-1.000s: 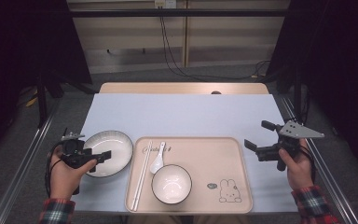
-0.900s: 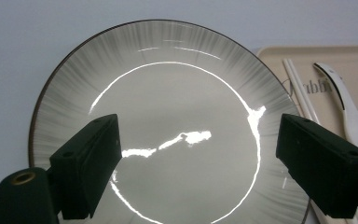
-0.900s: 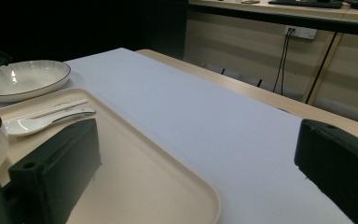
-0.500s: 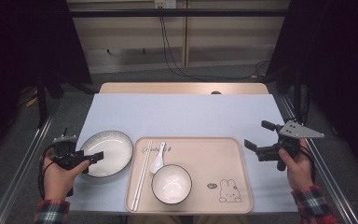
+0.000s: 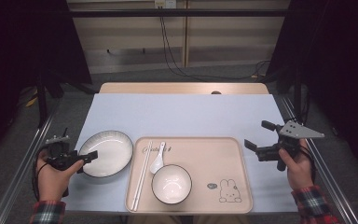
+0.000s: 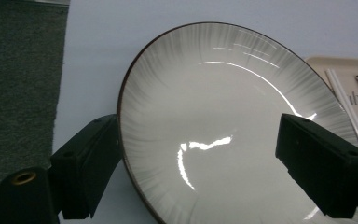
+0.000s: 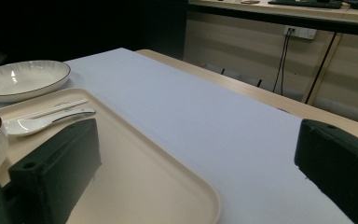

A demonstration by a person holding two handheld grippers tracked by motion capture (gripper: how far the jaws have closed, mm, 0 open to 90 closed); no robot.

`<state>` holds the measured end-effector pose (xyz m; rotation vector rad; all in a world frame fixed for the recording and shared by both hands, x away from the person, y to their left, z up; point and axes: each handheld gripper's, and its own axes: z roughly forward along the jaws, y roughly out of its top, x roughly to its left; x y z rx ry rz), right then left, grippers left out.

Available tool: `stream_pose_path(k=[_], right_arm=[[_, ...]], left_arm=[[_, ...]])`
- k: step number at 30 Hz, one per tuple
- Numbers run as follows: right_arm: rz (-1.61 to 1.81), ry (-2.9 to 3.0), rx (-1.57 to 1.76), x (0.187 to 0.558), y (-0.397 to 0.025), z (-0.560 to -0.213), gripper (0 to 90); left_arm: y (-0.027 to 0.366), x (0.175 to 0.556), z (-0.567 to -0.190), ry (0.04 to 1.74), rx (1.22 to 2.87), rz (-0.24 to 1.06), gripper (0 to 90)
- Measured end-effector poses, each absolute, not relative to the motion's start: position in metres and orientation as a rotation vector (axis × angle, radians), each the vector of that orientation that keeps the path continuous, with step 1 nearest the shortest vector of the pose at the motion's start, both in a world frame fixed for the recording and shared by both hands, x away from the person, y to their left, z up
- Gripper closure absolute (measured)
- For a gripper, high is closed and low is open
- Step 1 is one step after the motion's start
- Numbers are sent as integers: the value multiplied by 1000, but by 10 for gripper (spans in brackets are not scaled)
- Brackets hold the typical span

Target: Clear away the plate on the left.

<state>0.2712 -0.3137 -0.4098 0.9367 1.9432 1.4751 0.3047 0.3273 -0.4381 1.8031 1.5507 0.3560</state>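
Observation:
A white ribbed plate [image 5: 106, 153] lies on the pale blue cloth, left of the beige tray [image 5: 205, 151]. My left gripper [image 5: 88, 156] sits at the plate's left rim and is open. In the left gripper view one jaw stands outside the rim and the other over the plate [image 6: 214, 121], with the left gripper [image 6: 203, 140] holding nothing. On the tray are a white bowl [image 5: 171, 184], a white spoon [image 5: 157, 161] and chopsticks [image 5: 143, 175]. My right gripper [image 5: 259, 135] hovers open just right of the tray, and the right gripper [image 7: 198, 149] is empty.
A rabbit drawing [image 5: 228, 190] marks the tray's front right corner. The wooden table edge [image 5: 182, 87] runs along the back. Metal rails [image 5: 28, 158] flank the table on both sides. Bare cloth [image 5: 182, 114] stretches behind the plate and tray.
My left hand and gripper have drawn back a little to the left and toward the table's front edge, jaws now just at the plate's rim. The right gripper has not moved.

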Motion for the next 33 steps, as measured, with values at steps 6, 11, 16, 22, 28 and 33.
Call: stream_pose_path(k=[6, 11, 16, 22, 28, 33], right_arm=[[1472, 1939, 941, 271, -314, -410, 0], [1471, 1939, 942, 271, -314, -410, 0], [1467, 1938, 941, 271, -314, -410, 0], [1482, 1946, 942, 271, -315, -409, 0], [1472, 1928, 945, 271, -315, -409, 0], [1474, 1937, 940, 272, -315, -410, 0]], left_arm=[[334, 305, -450, 1601, 1753, 370, 166], [338, 305, -461, 1623, 1725, 355, 273], [339, 305, -469, 1668, 1655, 376, 382], [335, 307, -474, 1698, 1613, 332, 548], [334, 307, -475, 1761, 1550, 334, 668], [336, 306, -476, 1771, 1519, 282, 715]])
